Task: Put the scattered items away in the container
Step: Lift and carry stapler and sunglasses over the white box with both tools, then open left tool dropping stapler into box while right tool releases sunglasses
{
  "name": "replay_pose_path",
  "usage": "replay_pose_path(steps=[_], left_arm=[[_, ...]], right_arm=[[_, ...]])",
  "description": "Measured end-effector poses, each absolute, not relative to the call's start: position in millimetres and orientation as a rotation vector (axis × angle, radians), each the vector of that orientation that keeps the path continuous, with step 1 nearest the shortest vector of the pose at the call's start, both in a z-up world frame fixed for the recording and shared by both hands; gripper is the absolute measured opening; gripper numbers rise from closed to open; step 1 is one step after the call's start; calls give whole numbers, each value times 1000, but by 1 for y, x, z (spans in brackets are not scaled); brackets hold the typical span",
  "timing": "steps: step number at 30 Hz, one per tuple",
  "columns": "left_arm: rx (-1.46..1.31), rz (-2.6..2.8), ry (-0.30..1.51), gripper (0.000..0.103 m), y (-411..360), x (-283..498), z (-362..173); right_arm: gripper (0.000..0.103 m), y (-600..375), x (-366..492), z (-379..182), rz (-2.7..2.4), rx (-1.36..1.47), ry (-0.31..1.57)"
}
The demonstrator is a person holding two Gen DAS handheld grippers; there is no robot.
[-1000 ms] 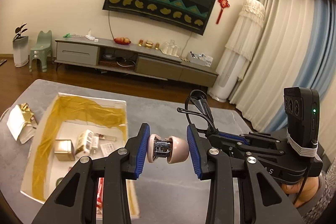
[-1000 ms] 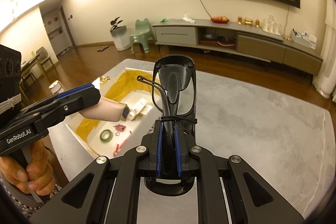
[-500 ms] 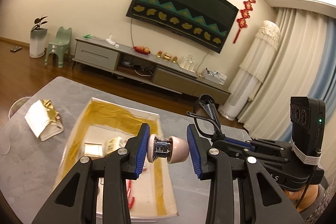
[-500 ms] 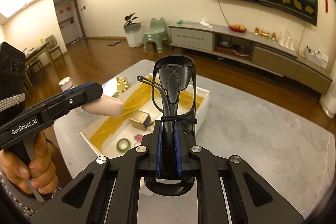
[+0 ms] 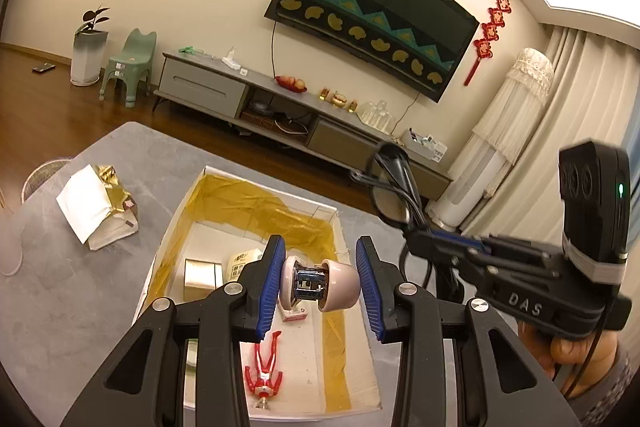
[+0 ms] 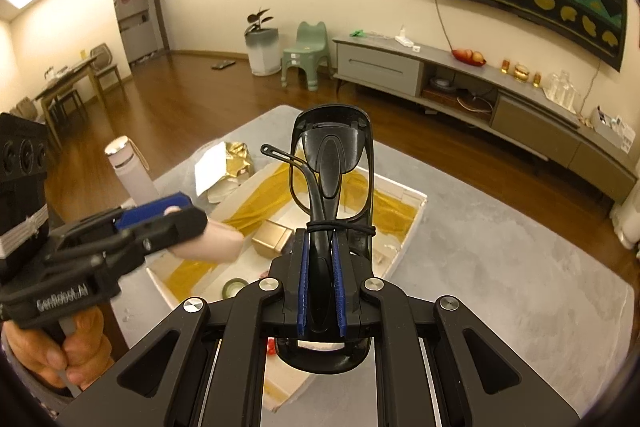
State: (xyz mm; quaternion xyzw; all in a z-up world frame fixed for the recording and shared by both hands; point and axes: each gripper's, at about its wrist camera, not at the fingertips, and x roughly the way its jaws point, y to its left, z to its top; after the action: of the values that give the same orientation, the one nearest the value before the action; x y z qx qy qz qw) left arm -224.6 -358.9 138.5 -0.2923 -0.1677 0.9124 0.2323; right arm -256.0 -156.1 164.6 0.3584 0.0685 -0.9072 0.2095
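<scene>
My left gripper (image 5: 320,277) is shut on a pink object with a chrome middle (image 5: 318,285), held in the air above the white box with gold lining (image 5: 240,203). My right gripper (image 6: 320,283) is shut on black glasses (image 6: 332,163), also above the box (image 6: 404,227). In the left wrist view the right gripper (image 5: 436,239) with the glasses (image 5: 390,187) hangs by the box's far right corner. In the right wrist view the left gripper (image 6: 160,223) holds the pink object (image 6: 212,245) over the box's left side. A red figure (image 5: 266,371), a gold cube (image 5: 200,277) and small packets lie inside.
A torn white and gold wrapper (image 5: 98,205) lies on the grey table (image 5: 60,287) left of the box. A white bottle (image 6: 130,171) stands at the table's left edge. A tape roll (image 6: 234,287) lies in the box. A TV cabinet (image 5: 280,115) lines the far wall.
Both grippers have moved over the box, which now sits right under them. Each still holds its object as before.
</scene>
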Motion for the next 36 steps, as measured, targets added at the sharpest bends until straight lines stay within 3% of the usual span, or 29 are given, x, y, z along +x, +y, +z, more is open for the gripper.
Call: replay_pose_path(steps=[16, 31, 32, 33, 34, 36], left_arm=[[-984, 2391, -438, 38, -327, -251, 92], [-1114, 2276, -690, 41, -331, -272, 64], [-1117, 2286, -709, 46, -332, -275, 62], [-1131, 2290, -722, 48, -333, -279, 59], [-1160, 2281, -737, 50, -335, -283, 55], [-1187, 2258, -775, 50, -342, -287, 49]], right_arm=[[12, -204, -318, 139, -2443, 1057, 552], [12, -248, -382, 87, -2321, 1114, 802], [18, -250, -386, 83, -2310, 1109, 807], [39, -251, -392, 79, -2317, 1111, 819], [45, -249, -398, 75, -2361, 1108, 828], [45, -243, -407, 72, -2391, 1142, 778]])
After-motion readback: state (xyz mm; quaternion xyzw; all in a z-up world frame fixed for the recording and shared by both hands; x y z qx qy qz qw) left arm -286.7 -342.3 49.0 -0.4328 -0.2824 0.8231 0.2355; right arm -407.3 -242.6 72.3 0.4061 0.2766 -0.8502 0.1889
